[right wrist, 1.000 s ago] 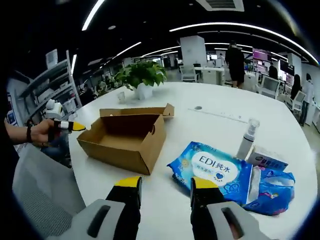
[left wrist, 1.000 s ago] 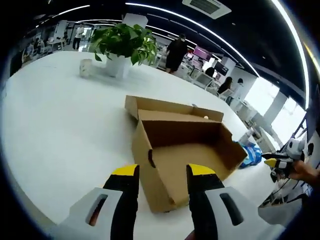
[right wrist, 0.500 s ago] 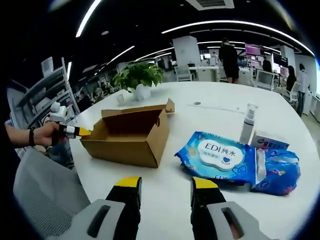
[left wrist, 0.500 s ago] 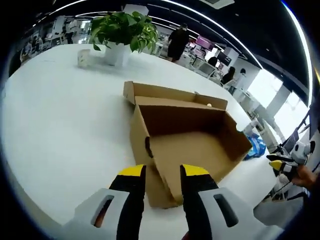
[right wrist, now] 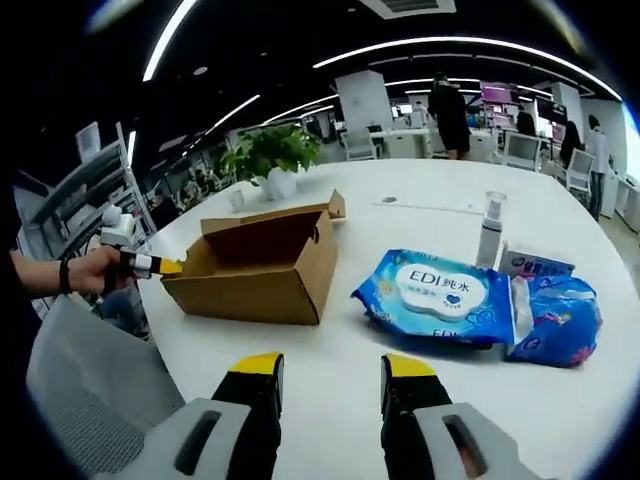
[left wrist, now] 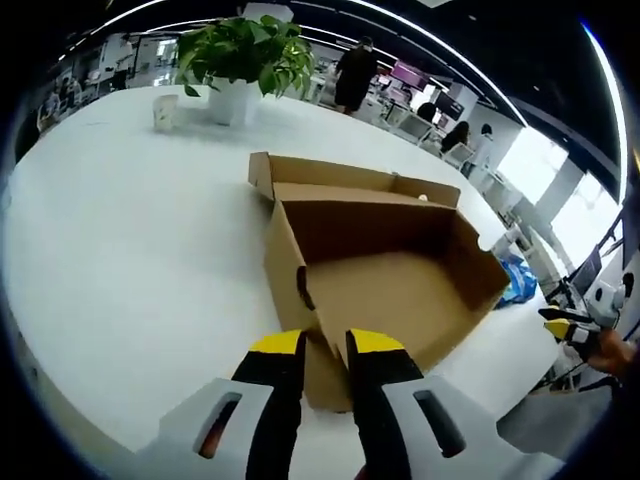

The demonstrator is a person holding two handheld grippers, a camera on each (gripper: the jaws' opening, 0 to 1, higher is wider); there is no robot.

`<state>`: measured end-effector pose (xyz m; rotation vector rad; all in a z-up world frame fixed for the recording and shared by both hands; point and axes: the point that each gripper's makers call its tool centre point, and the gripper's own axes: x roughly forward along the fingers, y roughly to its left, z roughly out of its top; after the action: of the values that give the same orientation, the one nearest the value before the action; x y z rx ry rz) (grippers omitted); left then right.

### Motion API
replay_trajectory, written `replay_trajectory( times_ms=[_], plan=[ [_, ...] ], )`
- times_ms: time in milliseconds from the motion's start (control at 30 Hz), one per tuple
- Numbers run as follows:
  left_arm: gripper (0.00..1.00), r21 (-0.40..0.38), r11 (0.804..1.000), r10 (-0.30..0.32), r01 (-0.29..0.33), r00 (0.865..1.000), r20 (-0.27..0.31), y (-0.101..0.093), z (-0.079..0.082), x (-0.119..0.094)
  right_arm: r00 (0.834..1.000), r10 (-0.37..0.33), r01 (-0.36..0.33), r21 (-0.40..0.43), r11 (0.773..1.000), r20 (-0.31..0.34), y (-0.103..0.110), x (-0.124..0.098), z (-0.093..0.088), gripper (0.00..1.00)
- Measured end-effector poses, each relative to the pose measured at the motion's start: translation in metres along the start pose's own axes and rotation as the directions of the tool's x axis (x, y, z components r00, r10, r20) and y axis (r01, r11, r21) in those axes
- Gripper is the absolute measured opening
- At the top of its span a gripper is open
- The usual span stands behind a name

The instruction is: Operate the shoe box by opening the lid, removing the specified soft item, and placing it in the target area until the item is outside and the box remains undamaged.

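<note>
White table (left wrist: 120, 240) under open cardboard shoe box (left wrist: 385, 285), lid flapped back. Blue wipes pack (right wrist: 440, 300) out on table beside box. Left gripper (left wrist: 325, 345) narrowly parted astride box's near wall. Right gripper (right wrist: 328, 368) wide apart, empty.

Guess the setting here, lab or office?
Likely an open-plan office: rows of desks with monitors behind, long ceiling strip lights, and a potted plant on the big white table.
</note>
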<state>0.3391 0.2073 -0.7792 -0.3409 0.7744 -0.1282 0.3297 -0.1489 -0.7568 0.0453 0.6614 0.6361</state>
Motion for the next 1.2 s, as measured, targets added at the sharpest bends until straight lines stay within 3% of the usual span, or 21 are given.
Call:
replay_trajectory(
  times_ms=[400, 967, 1200],
  plan=[
    [0.11, 0.031, 1.0, 0.005, -0.004, 1.0, -0.013, 0.012, 0.001, -0.007, 1.0, 0.016, -0.016, -0.013, 1.0, 0.001, 0.003, 0.005, 0.006, 0.36],
    [0.08, 0.056, 0.998, 0.005, -0.005, 1.0, -0.01, 0.019, 0.003, -0.011, 0.999, 0.047, -0.046, -0.039, 0.998, 0.011, 0.01, 0.022, 0.026, 0.36],
    [0.07, 0.108, 0.994, -0.017, 0.019, 1.0, -0.021, 0.016, 0.0, -0.012, 0.999, 0.032, -0.031, -0.032, 0.999, 0.032, 0.004, 0.033, 0.043, 0.35]
  ],
)
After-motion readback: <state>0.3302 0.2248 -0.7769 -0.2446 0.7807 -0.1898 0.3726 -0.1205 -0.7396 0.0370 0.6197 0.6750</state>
